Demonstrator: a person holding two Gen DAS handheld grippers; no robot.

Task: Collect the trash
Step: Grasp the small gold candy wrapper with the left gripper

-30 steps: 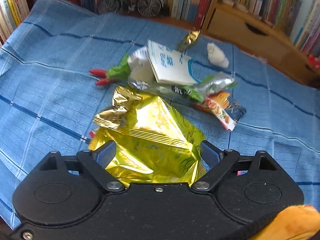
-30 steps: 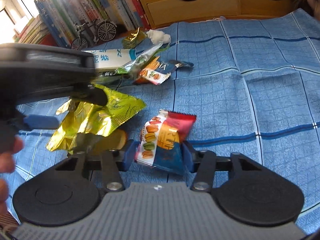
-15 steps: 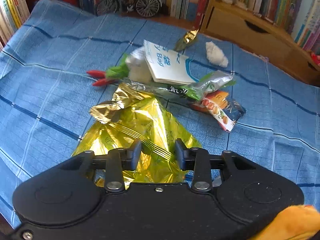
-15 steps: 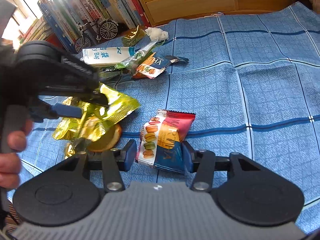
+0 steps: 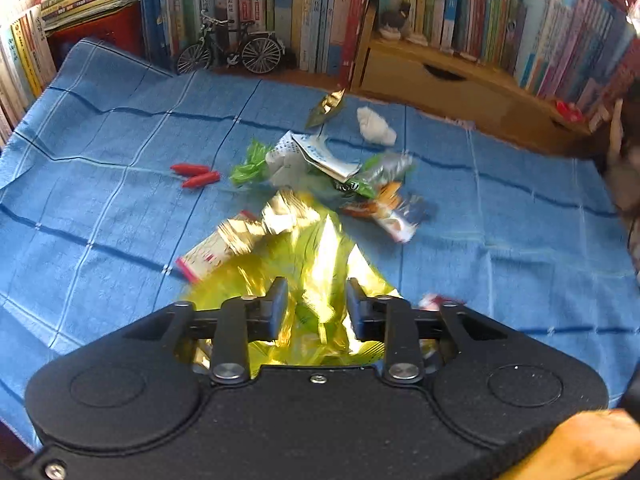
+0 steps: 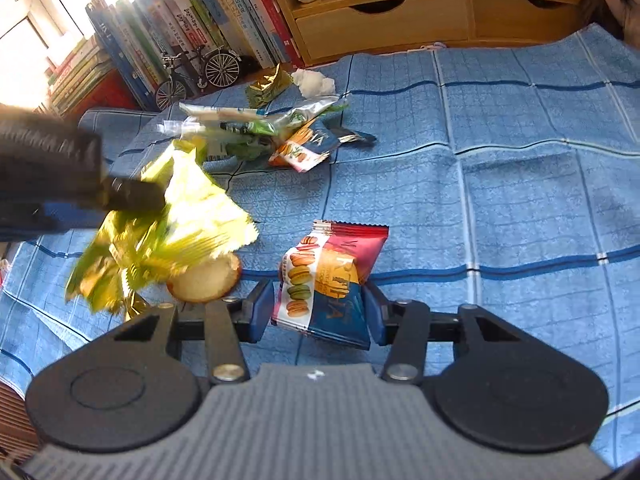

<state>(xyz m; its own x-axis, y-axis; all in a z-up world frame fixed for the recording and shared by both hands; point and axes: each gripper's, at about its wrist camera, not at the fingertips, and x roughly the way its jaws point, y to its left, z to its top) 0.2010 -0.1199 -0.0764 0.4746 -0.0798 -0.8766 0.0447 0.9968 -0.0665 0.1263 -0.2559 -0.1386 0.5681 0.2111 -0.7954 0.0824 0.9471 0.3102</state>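
A crumpled yellow foil bag (image 5: pixel 320 256) sits between the fingers of my left gripper (image 5: pixel 316 310). The jaws are opening, but the pads still press on the bag. In the right wrist view the yellow foil bag (image 6: pixel 180 232) hangs blurred above the blue cloth from the left gripper (image 6: pixel 156 200). My right gripper (image 6: pixel 318 312) is shut on a macaron snack packet (image 6: pixel 332 276), red and blue, just above the cloth. A round slice of bread (image 6: pixel 204 280) lies under the lifted bag.
A pile of wrappers (image 5: pixel 332 168) lies mid-cloth, with a white tissue ball (image 5: pixel 374 126), a gold wrapper (image 5: pixel 326 108) and two red pieces (image 5: pixel 196 174) nearby. A pink-and-white packet (image 5: pixel 208 256) lies left of the bag. A model bicycle (image 5: pixel 228 50), books and a wooden drawer unit (image 5: pixel 440 84) line the back.
The left jaws closed on the yellow foil bag and raised it off the cloth, uncovering the pink-and-white packet and the bread; they now stand a little wider. The right gripper kept still.
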